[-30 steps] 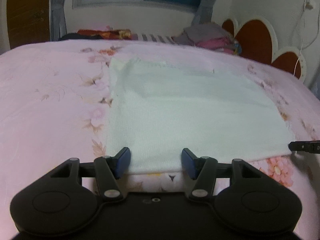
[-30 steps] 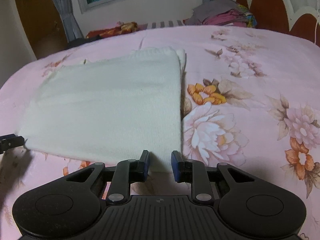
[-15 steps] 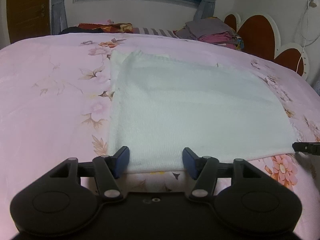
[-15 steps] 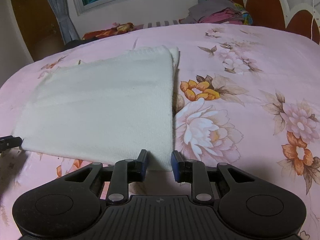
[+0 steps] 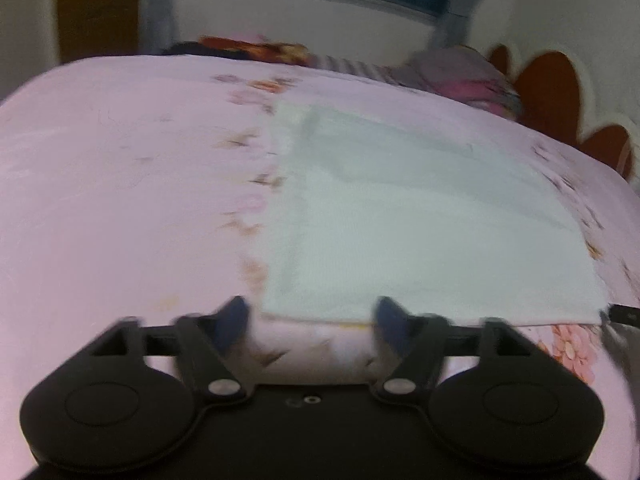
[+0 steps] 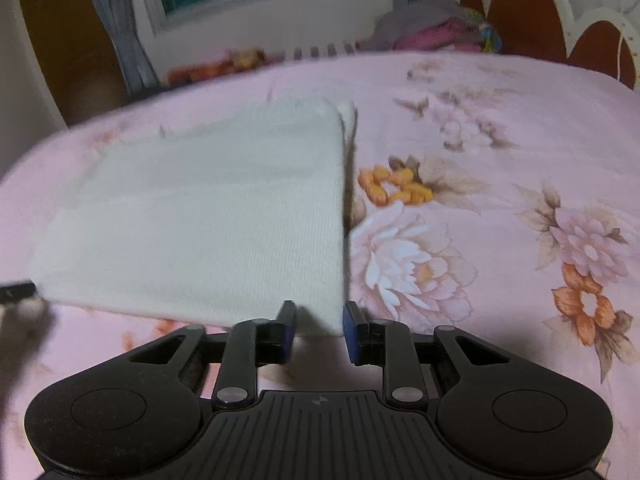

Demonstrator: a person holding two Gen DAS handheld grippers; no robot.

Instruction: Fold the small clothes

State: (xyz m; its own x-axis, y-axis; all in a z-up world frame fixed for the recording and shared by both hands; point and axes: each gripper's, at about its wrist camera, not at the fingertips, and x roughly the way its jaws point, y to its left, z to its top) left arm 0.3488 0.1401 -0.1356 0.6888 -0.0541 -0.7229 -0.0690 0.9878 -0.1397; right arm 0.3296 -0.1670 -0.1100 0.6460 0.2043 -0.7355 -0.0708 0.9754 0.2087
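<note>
Just one white garment (image 6: 200, 216), left gripper (image 5: 312, 316) opening, right gripper (image 6: 318, 332) part-open, pads apparently untouching

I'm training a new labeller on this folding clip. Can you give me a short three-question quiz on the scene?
1. True or false: the white garment lies flat on the floral bedsheet.
2. Which claw stands wider, the left claw or the right claw?
3. Where is the pile of clothes? A. by the headboard B. on the garment C. in a claw

Key: 1 true. 2 left; its jaws are opening, nothing clamped. 3 A.
</note>
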